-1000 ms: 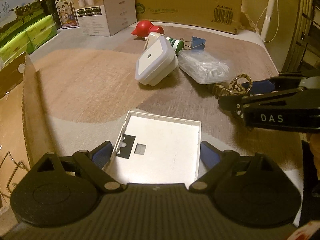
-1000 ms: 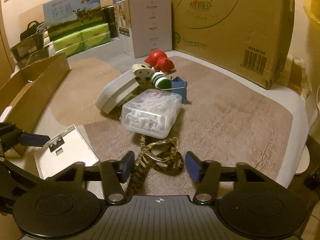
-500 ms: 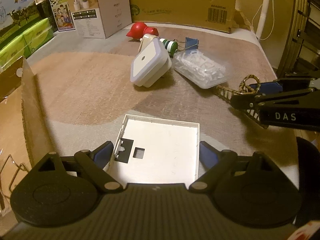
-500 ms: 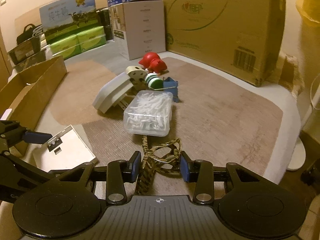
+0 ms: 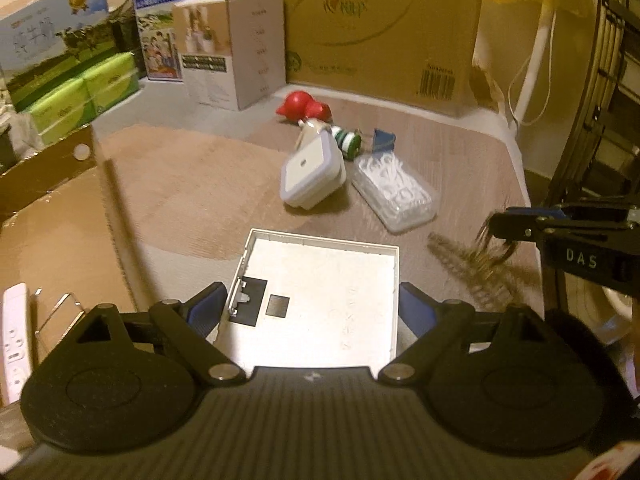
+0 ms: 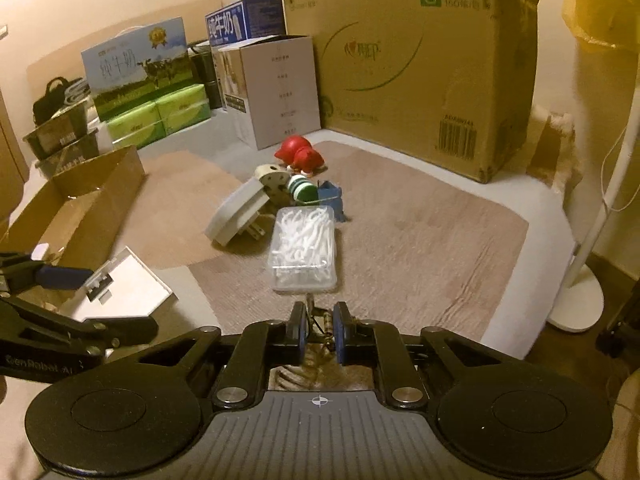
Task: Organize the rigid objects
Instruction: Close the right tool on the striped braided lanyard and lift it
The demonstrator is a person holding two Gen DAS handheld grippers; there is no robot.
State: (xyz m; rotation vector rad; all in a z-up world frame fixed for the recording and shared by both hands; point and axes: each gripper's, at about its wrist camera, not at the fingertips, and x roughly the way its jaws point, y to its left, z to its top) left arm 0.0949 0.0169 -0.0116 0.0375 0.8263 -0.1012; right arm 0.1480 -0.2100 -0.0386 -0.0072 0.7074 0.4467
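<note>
A white square panel (image 5: 320, 276) with a black clip sits between the blue pads of my left gripper (image 5: 312, 308), held at its two side edges just above the mat. From the right wrist view the panel (image 6: 128, 288) is tilted, with the left gripper (image 6: 92, 300) around it. My right gripper (image 6: 320, 334) has its jaws closing down tight on a braided cord (image 6: 292, 376) with a metal ring. In the left wrist view the cord (image 5: 460, 260) hangs blurred from that gripper (image 5: 496, 228).
On the mat lie a white plug-in unit (image 5: 312, 176), a clear box of floss picks (image 5: 394, 192), a red toy (image 5: 304, 106), a green-and-white spool (image 5: 346, 142) and a blue binder clip (image 5: 384, 138). An open cardboard box (image 5: 52, 208) with a white remote (image 5: 14, 344) is at left. Cartons line the back.
The right gripper's jaws went from wide around the cord to pinched on it, and the cord came up off the mat. Both grippers rose; the panel stayed between the left pads.
</note>
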